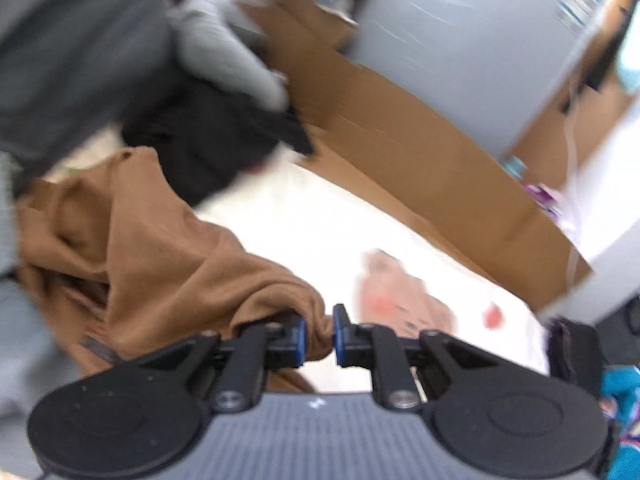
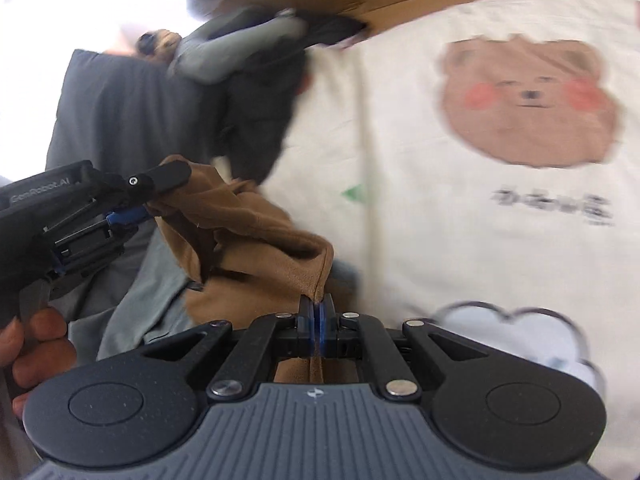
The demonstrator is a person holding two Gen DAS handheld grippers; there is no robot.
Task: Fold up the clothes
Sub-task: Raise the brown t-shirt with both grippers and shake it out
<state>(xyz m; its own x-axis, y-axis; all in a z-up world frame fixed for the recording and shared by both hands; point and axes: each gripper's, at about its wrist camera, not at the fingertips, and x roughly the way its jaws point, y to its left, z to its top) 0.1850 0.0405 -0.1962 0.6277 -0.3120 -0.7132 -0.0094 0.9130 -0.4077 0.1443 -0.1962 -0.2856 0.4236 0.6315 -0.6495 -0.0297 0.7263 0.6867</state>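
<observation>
Brown garment (image 1: pixel 132 248) is hanging bunched at lower left of the left wrist view, over a cream bear-print sheet (image 2: pixel 460 208). Left gripper (image 1: pixel 319 334) is pinching a thick fold of it; right gripper (image 2: pixel 319 320) is clamping a thin edge, jaws fully together. Both frames are blurring. Risk, judged: the thin edge is likely slipping out if the hands pull apart quickly; the bunched left bite may be trapping several layers, skewing the spread.

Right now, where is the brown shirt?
The brown garment hangs between both grippers over the white bear-print sheet. The right gripper pinches one edge, the left gripper another, with the dark clothes pile behind.
</observation>
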